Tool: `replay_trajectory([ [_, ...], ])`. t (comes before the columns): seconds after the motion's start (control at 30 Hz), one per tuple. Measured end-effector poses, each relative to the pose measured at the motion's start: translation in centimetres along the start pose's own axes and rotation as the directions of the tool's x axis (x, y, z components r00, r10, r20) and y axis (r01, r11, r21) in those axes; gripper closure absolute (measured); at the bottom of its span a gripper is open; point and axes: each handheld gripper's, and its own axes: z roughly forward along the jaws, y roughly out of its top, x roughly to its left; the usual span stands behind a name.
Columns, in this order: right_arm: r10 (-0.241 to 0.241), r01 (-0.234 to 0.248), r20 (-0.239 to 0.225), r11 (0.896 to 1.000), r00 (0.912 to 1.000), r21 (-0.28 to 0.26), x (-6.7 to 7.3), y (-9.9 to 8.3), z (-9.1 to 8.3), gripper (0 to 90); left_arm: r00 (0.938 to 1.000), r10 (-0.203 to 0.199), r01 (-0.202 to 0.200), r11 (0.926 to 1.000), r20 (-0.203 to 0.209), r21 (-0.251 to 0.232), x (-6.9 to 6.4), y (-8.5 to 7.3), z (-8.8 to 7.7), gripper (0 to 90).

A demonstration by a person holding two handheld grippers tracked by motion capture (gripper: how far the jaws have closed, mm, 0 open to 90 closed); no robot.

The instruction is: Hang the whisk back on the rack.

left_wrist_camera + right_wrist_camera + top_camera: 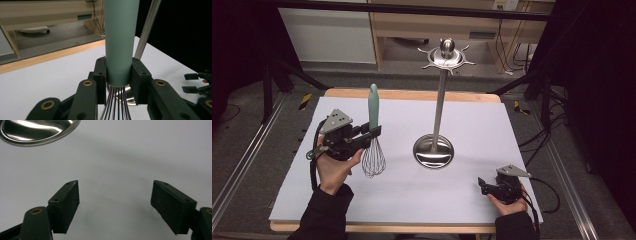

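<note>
I have the whisk (373, 131) clamped in my left gripper (371, 134) — its jaws pinch the bottom of the pale green handle, just above where the wires fan out, and the left gripper view shows both pads tight against the handle (121, 42). The whisk stands upright, wire head down, over the left half of the white table (472, 200), roughly midway between its near and far edges. I cannot tell whether the wire tips touch the surface or hang just clear of it.

My right gripper (483, 188) rests near the table's near right corner, jaws spread wide with nothing between them; in its own view I see bare tabletop and the rim of the stand's base (37, 132) at the upper left.

The steel utensil stand (439, 107) sits at the table's centre, its ring of hooks (447, 55) high on the pole and bare. I judge the step in hand to be carrying the whisk to that stand to hang it. The next move calls for lifting well up and right — the hooks sit higher than the handle's top — and bringing the handle's end to a hook. The right gripper may need to steady the base.
</note>
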Motion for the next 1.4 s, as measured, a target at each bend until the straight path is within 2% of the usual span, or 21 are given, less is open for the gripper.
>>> replay_trajectory([
  [0.2,-0.001,0.001,-0.002,1.000,1.0000,-0.003,0.0,0.0,0.0,23.4,0.9999,0.006,-0.006,0.9999,0.010,-0.009,-0.4,1.0,0.3,68.8],
  [0.73,-0.001,0.001,-0.003,1.000,1.0000,-0.004,-0.1,0.0,0.0,23.3,0.9992,0.012,-0.011,0.9998,0.039,-0.019,-0.8,2.1,1.0,68.8],
  [1.4,-0.002,0.002,-0.003,1.000,1.0000,-0.006,-0.1,0.0,0.0,23.4,0.9956,0.063,-0.061,0.9976,0.070,-0.032,-2.9,4.1,1.8,68.8],
])
